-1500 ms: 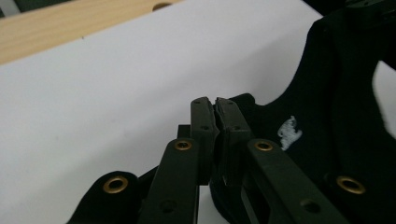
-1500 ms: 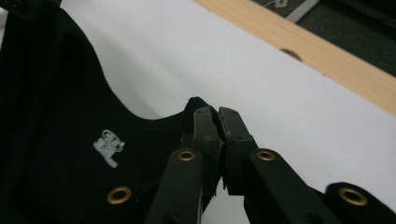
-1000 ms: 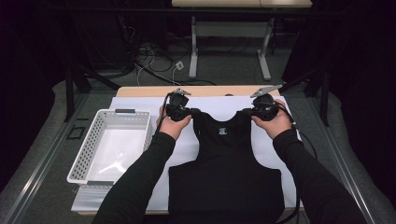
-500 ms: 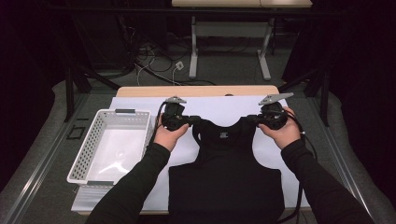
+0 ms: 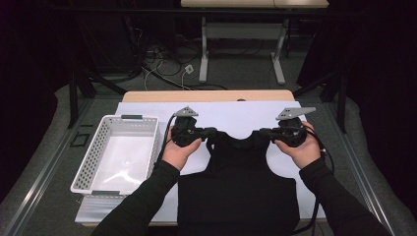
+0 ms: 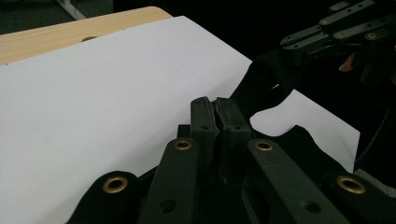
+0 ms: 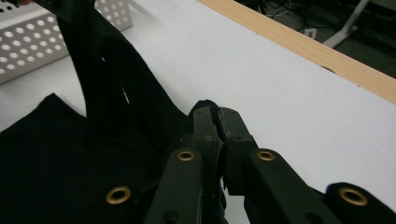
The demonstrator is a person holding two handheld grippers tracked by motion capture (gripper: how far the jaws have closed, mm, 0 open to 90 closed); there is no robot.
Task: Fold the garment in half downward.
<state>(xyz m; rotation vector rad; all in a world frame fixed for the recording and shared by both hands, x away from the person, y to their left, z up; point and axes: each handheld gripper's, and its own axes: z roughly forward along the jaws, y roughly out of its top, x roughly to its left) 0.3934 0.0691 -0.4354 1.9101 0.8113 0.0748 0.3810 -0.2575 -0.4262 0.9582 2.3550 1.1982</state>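
At mid-frame of the high view, the left gripper (image 5: 212,132) and right gripper (image 5: 263,132) each clamp shut on a strap of the black top (image 5: 238,196).

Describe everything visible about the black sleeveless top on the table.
The black sleeveless fabric top looks like soft, matte cloth, with a scooped neck and two shoulder straps. Its body lies flat on the white sheet, hem toward the person and reaching the near table edge. The left gripper is shut on one strap, the right gripper on the other, holding the straps spread apart. A small pale label sits under the neckline. The white perforated basket stands apart, at its left.
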